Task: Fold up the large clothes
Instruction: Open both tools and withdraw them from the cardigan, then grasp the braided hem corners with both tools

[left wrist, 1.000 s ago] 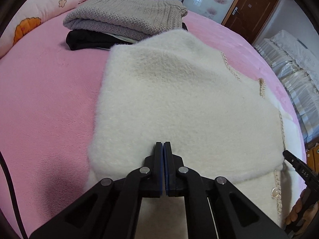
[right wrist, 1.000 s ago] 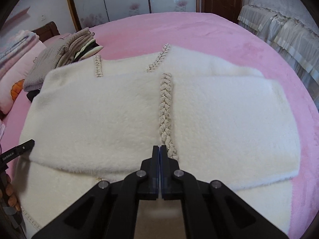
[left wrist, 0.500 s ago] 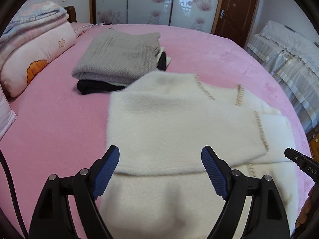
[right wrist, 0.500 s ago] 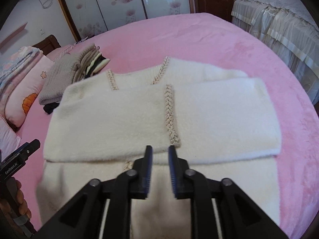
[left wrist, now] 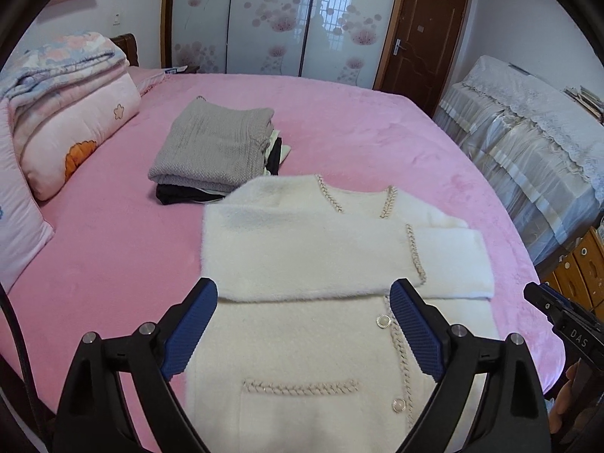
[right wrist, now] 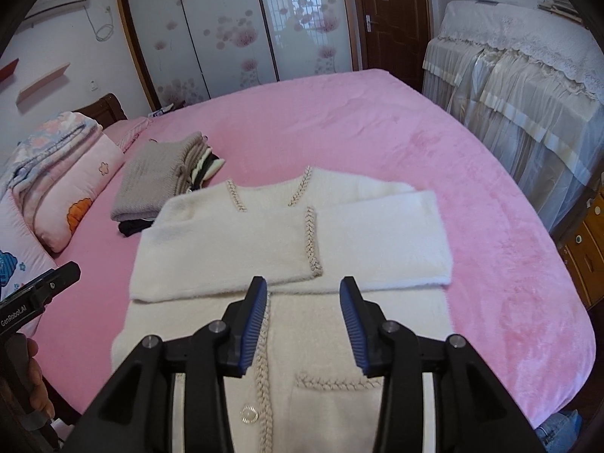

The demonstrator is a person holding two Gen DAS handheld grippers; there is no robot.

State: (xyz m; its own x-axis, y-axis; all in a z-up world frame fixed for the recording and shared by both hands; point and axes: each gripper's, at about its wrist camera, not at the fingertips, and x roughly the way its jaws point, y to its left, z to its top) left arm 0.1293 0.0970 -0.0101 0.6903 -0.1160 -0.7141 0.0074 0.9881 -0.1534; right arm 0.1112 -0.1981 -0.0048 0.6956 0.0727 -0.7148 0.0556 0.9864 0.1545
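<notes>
Below both raised tongs, the cream cardigan (left wrist: 309, 249) lies released on the pink bed (left wrist: 113, 249), sleeves now folded across; left gripper (left wrist: 302, 324) and right gripper (right wrist: 302, 324) are opening, empty, body fold next.

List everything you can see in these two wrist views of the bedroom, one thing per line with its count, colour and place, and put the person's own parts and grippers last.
cardigan: one, cream with braided trim, flat on the bed, sleeves folded across its chest
bed cover: one, pink, under everything
folded clothes pile: one stack, grey knit on top, black and pale pieces below, beyond the cardigan
pillow: one, pink with a flower print, left edge of the bed
folded quilt: one, pale floral, on the pillow
wardrobe doors: sliding, frosted with pink blossoms, back wall
door: one, brown, right of the wardrobe
lace cover: one, white, draped over furniture at right
left gripper: black, blue pads, jaws opening, empty
right gripper: black, blue pads, jaws opening, empty
</notes>
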